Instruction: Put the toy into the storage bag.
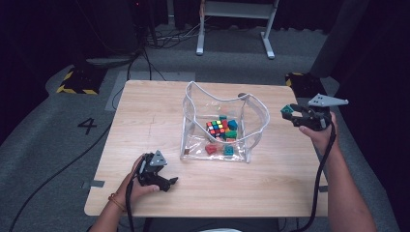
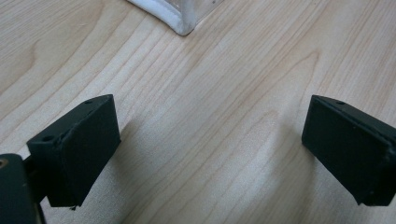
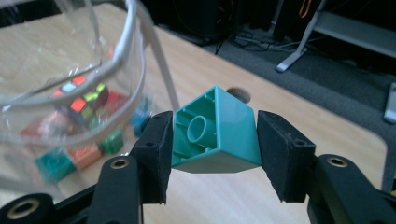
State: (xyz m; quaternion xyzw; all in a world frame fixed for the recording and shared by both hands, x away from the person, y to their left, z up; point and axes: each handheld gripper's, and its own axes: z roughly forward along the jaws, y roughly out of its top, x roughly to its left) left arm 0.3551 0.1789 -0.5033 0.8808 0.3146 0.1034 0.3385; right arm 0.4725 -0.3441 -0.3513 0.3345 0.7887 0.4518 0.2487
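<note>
Black padded fingers (image 3: 152, 156) clamp a hollow teal plastic brick (image 3: 215, 133).

The left tool (image 1: 167, 182) sits at seven o'clock, low, jaws spread wide with nothing between them. The right tool (image 1: 288, 114) hangs raised at three o'clock, jaws clamped on something.

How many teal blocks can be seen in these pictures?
2 for certain: one teal block is clamped in the right gripper, and one lies at the bag's front. Bluer blocks sit by the cube; others may be hidden.
</note>
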